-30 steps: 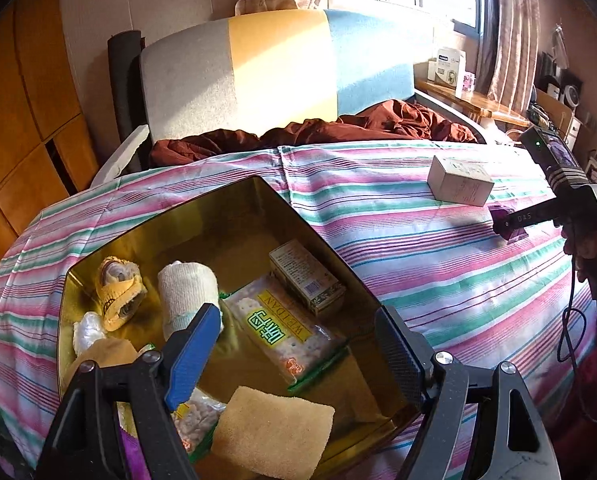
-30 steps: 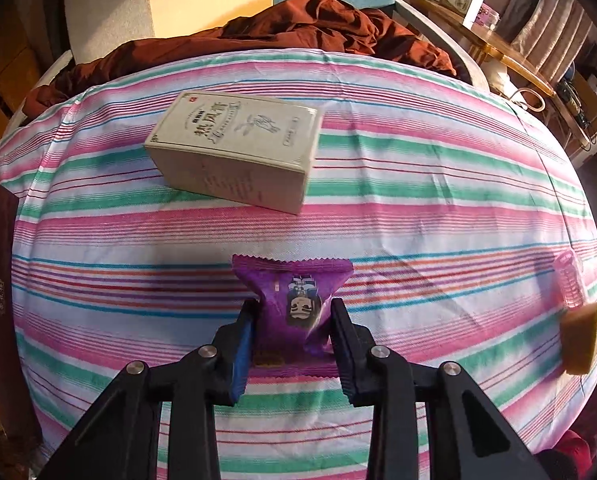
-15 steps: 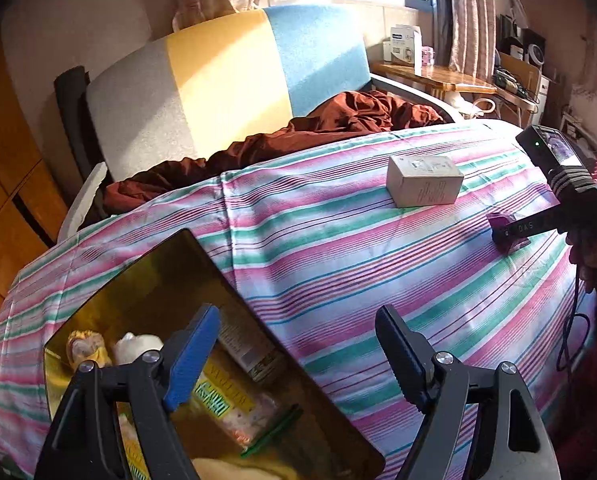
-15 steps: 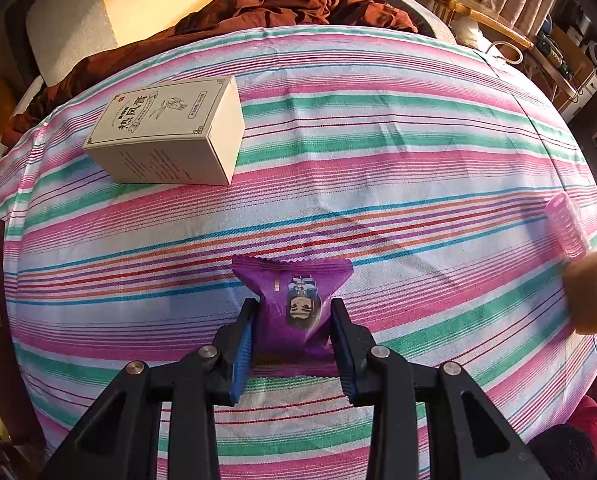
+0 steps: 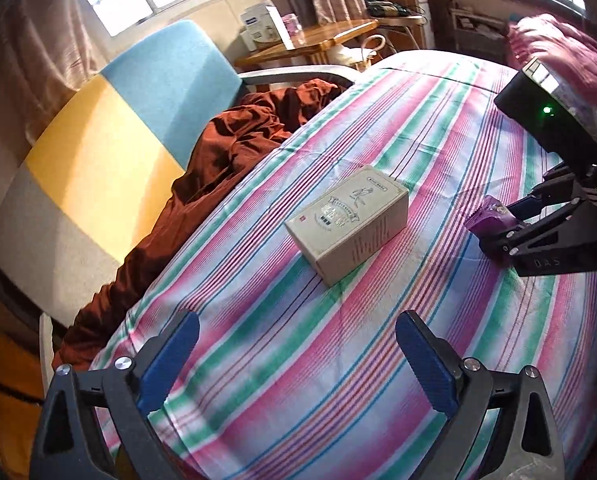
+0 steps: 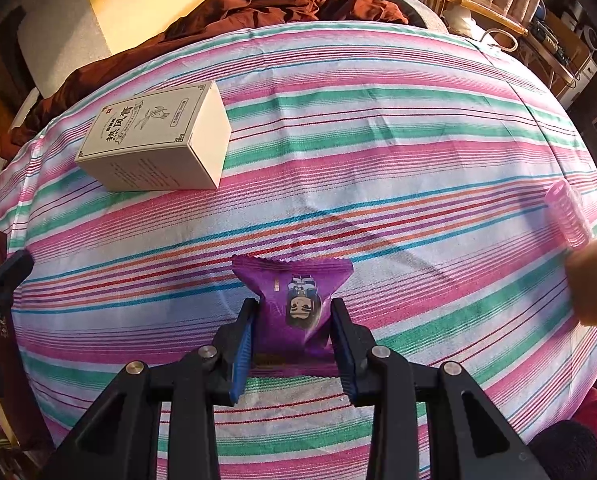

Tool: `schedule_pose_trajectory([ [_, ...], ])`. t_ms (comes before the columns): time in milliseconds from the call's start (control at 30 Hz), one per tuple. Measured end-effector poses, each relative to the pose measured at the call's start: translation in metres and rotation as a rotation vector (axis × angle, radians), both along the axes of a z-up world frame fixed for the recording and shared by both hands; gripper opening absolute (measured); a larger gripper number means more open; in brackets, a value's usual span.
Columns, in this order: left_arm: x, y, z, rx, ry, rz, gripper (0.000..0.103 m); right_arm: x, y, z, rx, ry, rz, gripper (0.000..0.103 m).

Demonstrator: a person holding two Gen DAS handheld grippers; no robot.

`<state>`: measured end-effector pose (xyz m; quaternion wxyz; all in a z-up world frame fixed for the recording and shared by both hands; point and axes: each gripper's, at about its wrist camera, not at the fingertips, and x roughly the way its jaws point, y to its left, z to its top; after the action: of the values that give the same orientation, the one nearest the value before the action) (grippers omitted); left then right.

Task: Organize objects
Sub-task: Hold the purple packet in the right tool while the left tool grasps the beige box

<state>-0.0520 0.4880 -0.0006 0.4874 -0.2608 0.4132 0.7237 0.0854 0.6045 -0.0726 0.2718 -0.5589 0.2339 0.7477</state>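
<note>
Tin gone from view, one box (image 5: pixel 348 220), one purple packet (image 6: pixel 298 308)

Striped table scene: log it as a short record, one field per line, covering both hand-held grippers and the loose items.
surface: striped cloth
left hand-held gripper: open, empty, over the cloth
right hand-held gripper: shut on purple snack packet
cream box: lying flat on the cloth, untouched
pink roller: at the cloth's right edge
tan block: just below the roller
behind table: chair with brown cloth
</note>
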Motion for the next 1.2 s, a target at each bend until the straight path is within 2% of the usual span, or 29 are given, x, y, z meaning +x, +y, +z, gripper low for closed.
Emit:
schedule_pose_trajectory([
  [333,-0.017,0.075,-0.031,-0.087,0.034,-0.193,0.103,0.006,0.004,0.000,-0.012,0.003,0.008,0.037],
  [533,-0.022,0.104,-0.041,-0.119,-0.017,-0.258,0.103,0.010,0.006,0.000,-0.007,-0.001,0.015,0.038],
  [633,-0.023,0.115,-0.049,-0.141,-0.072,-0.260,0.103,0.012,0.008,0.000,-0.005,-0.001,0.017,0.038],
  [667,-0.022,0.117,-0.051,-0.140,-0.085,-0.255,0.101,0.013,0.008,0.000,-0.003,-0.002,0.018,0.038],
  [700,-0.022,0.118,-0.052,-0.138,-0.106,-0.249,0.087,0.013,0.009,0.000,-0.002,-0.002,0.019,0.038],
  [767,-0.023,0.117,-0.055,-0.131,-0.139,-0.206,0.062,0.015,0.010,0.000,0.003,-0.004,0.021,0.037],
  [800,-0.023,0.115,-0.056,-0.124,-0.162,-0.184,0.056,0.015,0.010,0.000,0.006,-0.006,0.023,0.037],
  [867,-0.024,0.105,-0.056,-0.097,-0.210,-0.149,0.053,0.016,0.011,0.000,0.015,-0.008,0.029,0.037],
  [933,-0.025,0.091,-0.056,-0.078,-0.233,-0.070,0.052,0.016,0.011,0.000,0.024,-0.011,0.035,0.037],
  [1067,-0.031,0.055,-0.055,-0.041,-0.309,0.146,0.051,0.017,0.010,0.001,0.049,-0.017,0.051,0.037],
  [1200,-0.025,0.016,-0.053,-0.020,-0.338,0.331,0.051,0.018,0.009,0.001,0.066,-0.017,0.069,0.037],
])
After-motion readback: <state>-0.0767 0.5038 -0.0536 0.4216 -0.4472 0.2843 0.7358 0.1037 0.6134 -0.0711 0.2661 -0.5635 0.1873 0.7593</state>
